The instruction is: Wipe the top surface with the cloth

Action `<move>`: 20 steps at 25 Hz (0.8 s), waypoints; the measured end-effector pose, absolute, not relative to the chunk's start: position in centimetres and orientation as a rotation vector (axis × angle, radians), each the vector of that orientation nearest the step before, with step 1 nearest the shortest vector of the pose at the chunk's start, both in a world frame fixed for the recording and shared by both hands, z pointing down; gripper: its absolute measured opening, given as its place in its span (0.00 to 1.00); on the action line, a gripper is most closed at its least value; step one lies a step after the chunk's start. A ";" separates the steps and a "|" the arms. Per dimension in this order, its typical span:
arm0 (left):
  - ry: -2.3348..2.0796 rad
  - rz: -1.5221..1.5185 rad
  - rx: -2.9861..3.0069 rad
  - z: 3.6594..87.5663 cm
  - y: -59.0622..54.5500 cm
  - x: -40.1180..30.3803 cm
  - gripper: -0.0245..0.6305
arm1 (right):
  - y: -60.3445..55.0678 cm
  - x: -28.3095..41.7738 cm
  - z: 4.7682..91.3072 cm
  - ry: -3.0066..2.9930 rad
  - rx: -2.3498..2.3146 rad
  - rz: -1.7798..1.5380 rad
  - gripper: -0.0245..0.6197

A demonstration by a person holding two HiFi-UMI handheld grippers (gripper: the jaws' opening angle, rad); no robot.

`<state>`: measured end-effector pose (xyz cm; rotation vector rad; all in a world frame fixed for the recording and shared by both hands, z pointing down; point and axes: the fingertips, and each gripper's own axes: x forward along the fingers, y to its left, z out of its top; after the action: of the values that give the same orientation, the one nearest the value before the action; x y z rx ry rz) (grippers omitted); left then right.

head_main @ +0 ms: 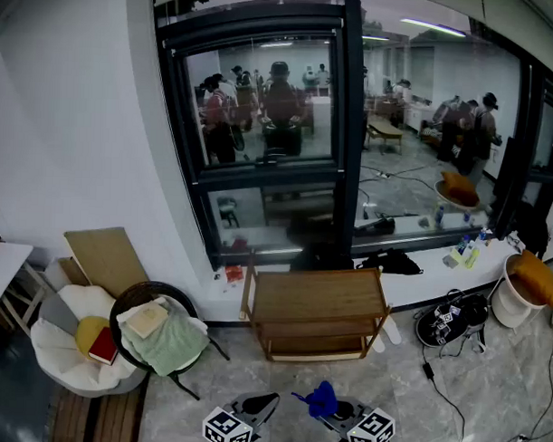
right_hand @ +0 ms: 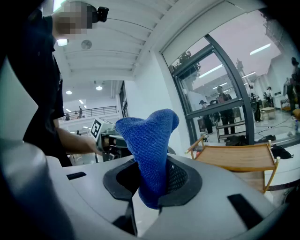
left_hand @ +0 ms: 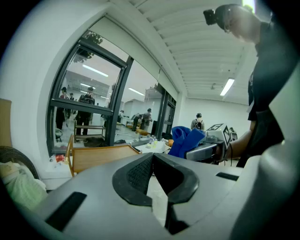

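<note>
A low wooden shelf unit [head_main: 314, 298] stands against the window wall, its top bare; it also shows in the left gripper view [left_hand: 101, 157] and the right gripper view [right_hand: 234, 157]. Both grippers hover in front of it, near the bottom edge of the head view. My right gripper [head_main: 338, 410] is shut on a blue cloth [head_main: 322, 400], which sticks up out of the jaws [right_hand: 147, 140]. My left gripper [head_main: 259, 407] is shut with nothing in it [left_hand: 152, 158]. From the left gripper view the blue cloth [left_hand: 184, 140] appears to the right.
A round black chair [head_main: 155, 334] holding a green cloth and a book stands left of the shelf, beside a white cushion [head_main: 64, 344] and leaning boards [head_main: 108, 259]. Right of it lie a black bag [head_main: 450, 319], cables and a white bucket [head_main: 518, 292].
</note>
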<state>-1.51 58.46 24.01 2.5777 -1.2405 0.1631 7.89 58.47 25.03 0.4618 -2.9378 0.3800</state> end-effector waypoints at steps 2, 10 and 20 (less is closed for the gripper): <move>-1.239 0.165 2.567 24.1 58.4 -0.9 0.05 | 58.2 8.9 25.4 -2.933 0.464 0.375 0.18; -1.258 0.194 2.547 25.0 58.3 1.1 0.05 | 58.0 10.8 25.3 -2.927 0.420 0.369 0.18; -1.331 0.232 2.457 27.1 59.1 1.6 0.05 | 57.3 12.1 27.5 -2.882 0.454 0.350 0.18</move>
<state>1.57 59.05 27.13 2.4569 -1.3311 0.2324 12.13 57.30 27.51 0.4539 -2.8817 0.3496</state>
